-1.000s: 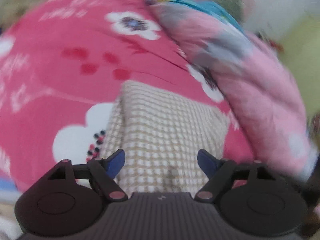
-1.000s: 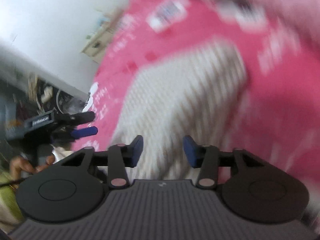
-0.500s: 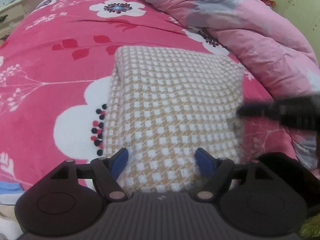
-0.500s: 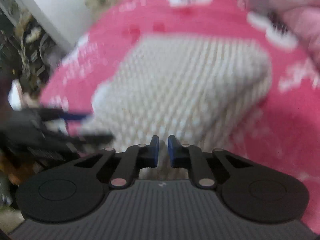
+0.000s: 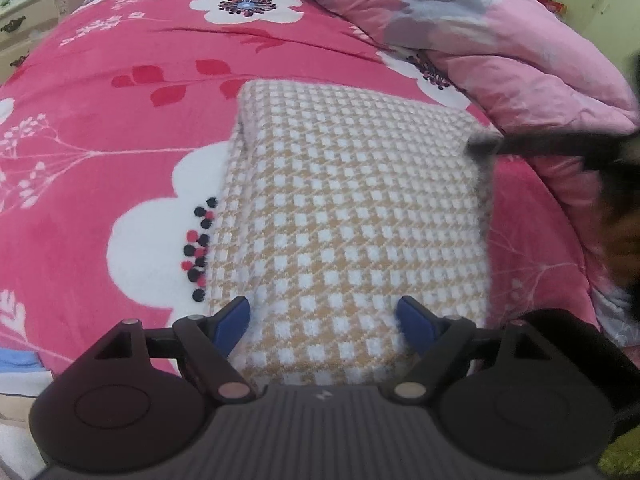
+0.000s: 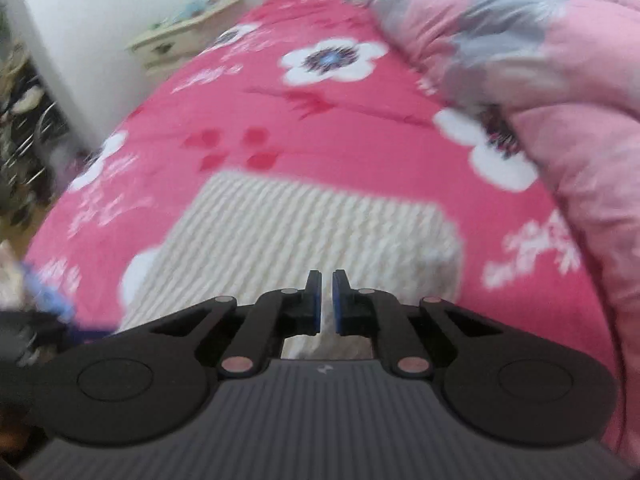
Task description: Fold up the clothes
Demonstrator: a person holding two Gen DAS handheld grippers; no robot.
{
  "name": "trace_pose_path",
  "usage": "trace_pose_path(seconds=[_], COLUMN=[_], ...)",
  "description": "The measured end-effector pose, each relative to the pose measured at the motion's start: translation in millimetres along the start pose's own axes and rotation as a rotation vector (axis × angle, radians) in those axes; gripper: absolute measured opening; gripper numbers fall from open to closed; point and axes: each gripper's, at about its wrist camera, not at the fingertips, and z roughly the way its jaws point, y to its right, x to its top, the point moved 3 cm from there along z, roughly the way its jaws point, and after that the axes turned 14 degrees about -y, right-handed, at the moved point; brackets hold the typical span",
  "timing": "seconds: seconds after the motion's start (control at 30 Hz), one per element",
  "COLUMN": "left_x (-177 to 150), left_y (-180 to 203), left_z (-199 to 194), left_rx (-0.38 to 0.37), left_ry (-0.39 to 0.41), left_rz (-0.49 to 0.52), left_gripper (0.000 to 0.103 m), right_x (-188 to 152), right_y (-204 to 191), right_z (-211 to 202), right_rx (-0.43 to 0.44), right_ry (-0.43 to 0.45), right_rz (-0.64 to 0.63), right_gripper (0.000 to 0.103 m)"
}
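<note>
Left wrist view, from left to right: a cream dresser (image 5: 24,20) stands at the far left edge, past the pink flowered bedspread (image 5: 100,128). On that bedspread, near its middle, lies the garment (image 5: 352,216), a tan-and-white checked knit already folded into a thick rectangle. Its long axis runs away from the camera toward the head of the bed, with the near short edge under the gripper and the far short edge toward the big white flower. The left side shows stacked layers, so that edge looks like the open one; I judge the piece lies flat there so the next fold can be made against the bed.

The left gripper (image 5: 322,320) hovers over the near edge with its jaws opening wide, the blue pads astride the cloth but not pressing it, so nothing is held. That stance seems meant to take or flatten the near edge. At the right side of the garment the right gripper (image 5: 532,146) reaches in as a dark blur, close to the far right corner; whether it touches is unclear. Beyond it a pale pink duvet (image 5: 500,40) is heaped along the bed's right side.

Right wrist view: the right gripper's (image 6: 326,300) jaws are drawn almost together with only a thin gap, and no cloth shows between them. The garment (image 6: 320,224) lies just ahead.
</note>
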Motion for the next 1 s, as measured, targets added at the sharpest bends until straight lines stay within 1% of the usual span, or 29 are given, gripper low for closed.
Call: trace_pose_path(seconds=[0.03,0.1,0.17,0.23,0.27,0.33,0.37,0.47,0.53,0.57,0.6,0.7,0.73,0.8,0.87,0.9,0.93,0.97,1.0], left_x=[0,0,-3,-6,-9,-14,-15,-18,-19,-20,-20,-23,-25,-28,-28,-28,-28,-28,-29], left_y=[0,-1,-7,-16,-19,-23,-24,-24,-25,-27,-29,-26,-25,-23,-25,-28,-33,-36,-38], left_z=[1,3,6,8,9,12,12,14,15,15,14,11,11,11,11,12,12,14,14], left_rx=[-0.008,-0.012,-0.033,-0.079,-0.099,-0.132,-0.140,-0.146,-0.154,-0.167,-0.176,-0.164,-0.159,-0.155,-0.156,-0.162,-0.181,-0.207,-0.222], left_ry=[-0.001,-0.003,0.001,0.006,0.007,0.019,0.027,0.052,0.065,0.066,0.067,0.093,0.108,0.134,0.151,0.160,0.160,0.156,0.158], left_rz=[-0.002,-0.009,-0.040,-0.102,-0.129,-0.170,-0.173,-0.156,-0.152,-0.170,-0.188,-0.185,-0.184,-0.181,-0.181,-0.194,-0.207,-0.216,-0.220], left_gripper=[0.083,0.086,0.087,0.087,0.087,0.087,0.087,0.088,0.088,0.088,0.088,0.088,0.088,0.088,0.088,0.087,0.087,0.087,0.087], right_x=[-6,-22,-21,-9,-3,10,16,13,26,33,41,67,75,83,85,81,76,72,73], right_y=[12,32,36,38,39,46,50,69,58,52,40,-7,-26,-60,-86,-93,-96,-98,-103], right_z=[24,48,34,13,2,-6,0,47,28,16,3,-15,-11,13,65,92,109,124,120], right_rx=[-0.009,0.056,0.064,0.098,0.097,0.075,0.060,0.055,0.013,-0.010,-0.010,0.122,0.149,0.179,0.190,0.175,0.154,0.132,0.105], right_ry=[-0.049,-0.085,-0.111,-0.080,-0.045,0.020,0.022,-0.093,-0.075,-0.062,-0.029,0.034,0.038,0.023,-0.053,-0.108,-0.131,-0.147,-0.149], right_rz=[0.029,0.095,0.091,0.105,0.105,0.125,0.143,0.197,0.171,0.154,0.122,0.024,-0.022,-0.112,-0.152,-0.147,-0.140,-0.133,-0.143], right_gripper=[0.001,0.001,0.001,0.003,0.003,0.003,0.003,0.005,0.006,0.006,0.006,0.006,0.006,0.006,0.006,0.005,0.003,0.002,0.002])
